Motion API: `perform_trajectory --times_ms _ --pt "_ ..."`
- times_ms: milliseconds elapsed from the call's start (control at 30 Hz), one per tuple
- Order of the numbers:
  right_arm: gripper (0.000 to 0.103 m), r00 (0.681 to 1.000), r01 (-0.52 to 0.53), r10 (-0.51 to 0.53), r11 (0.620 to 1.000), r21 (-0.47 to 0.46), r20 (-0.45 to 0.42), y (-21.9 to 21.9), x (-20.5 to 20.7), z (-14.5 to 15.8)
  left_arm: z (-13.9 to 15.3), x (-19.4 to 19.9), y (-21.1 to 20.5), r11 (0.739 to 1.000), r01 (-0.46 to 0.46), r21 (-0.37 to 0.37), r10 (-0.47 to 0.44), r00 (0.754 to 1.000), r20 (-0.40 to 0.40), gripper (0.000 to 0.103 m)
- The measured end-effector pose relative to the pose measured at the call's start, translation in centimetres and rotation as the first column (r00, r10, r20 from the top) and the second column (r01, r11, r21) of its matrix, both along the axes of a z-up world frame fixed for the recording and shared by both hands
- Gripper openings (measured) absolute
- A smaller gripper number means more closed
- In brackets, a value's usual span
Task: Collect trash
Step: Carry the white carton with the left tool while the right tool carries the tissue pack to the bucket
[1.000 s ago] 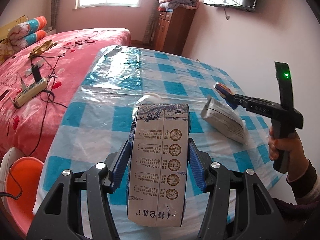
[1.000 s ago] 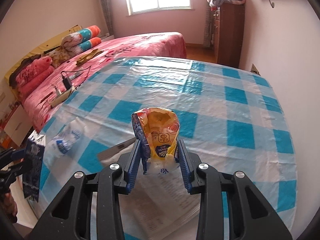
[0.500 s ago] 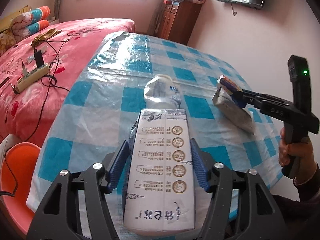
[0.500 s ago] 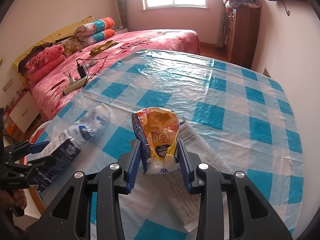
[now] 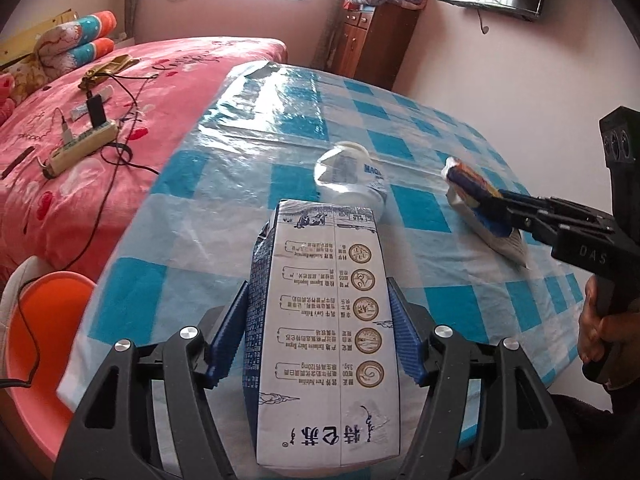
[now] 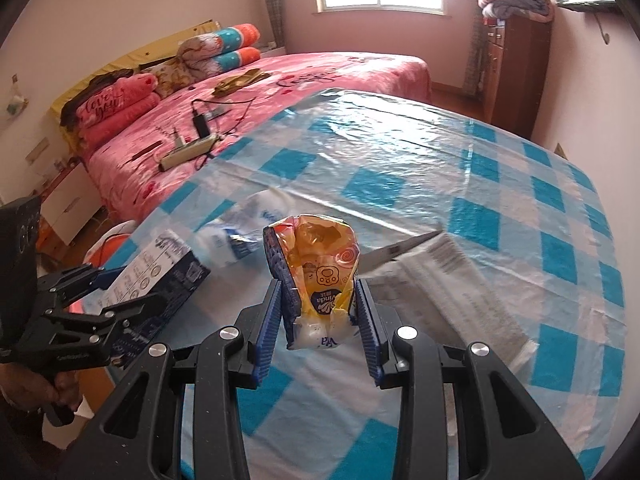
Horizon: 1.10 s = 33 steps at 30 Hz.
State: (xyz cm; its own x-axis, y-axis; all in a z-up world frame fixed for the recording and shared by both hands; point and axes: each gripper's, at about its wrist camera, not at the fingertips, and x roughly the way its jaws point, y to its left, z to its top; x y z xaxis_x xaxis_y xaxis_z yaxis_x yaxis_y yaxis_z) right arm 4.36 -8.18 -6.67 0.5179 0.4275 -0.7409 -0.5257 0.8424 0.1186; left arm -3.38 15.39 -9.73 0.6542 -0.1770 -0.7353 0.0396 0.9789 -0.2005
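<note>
Milk carton clamped in left fingers, tissue wrapper in right, bottle half-hidden.

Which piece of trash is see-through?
The plastic bottle lying on the table; the milk carton and tissue pack aren't clear.

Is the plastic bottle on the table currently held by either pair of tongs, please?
No, the plastic bottle lies free on the table; the left tongs grip the milk carton.
</note>
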Motion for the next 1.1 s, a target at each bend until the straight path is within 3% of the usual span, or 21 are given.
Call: perform_trajectory --times_ms 367,600,1100 --pt "0.038 0.993 -0.114 0.115 0.993 0.034 -0.038 4.5 -1.2 0.9 2.5 -2.2 5.1 0.992 -0.126 0.012 0.125 0.990 0.060 0.066" --pt "0.038 0.973 -0.225 0.226 0.974 0.023 -0.042 8.8 -2.4 1.4 2.7 -3.4 9.7 0.967 -0.250 0.050 0.247 0.967 0.059 0.067" --pt "0.038 0.870 -0.492 0.490 0.870 -0.032 -0.057 19.8 -6.1 1.0 0.5 -5.7 18.0 0.881 -0.454 0.135 0.456 0.890 0.017 0.067"
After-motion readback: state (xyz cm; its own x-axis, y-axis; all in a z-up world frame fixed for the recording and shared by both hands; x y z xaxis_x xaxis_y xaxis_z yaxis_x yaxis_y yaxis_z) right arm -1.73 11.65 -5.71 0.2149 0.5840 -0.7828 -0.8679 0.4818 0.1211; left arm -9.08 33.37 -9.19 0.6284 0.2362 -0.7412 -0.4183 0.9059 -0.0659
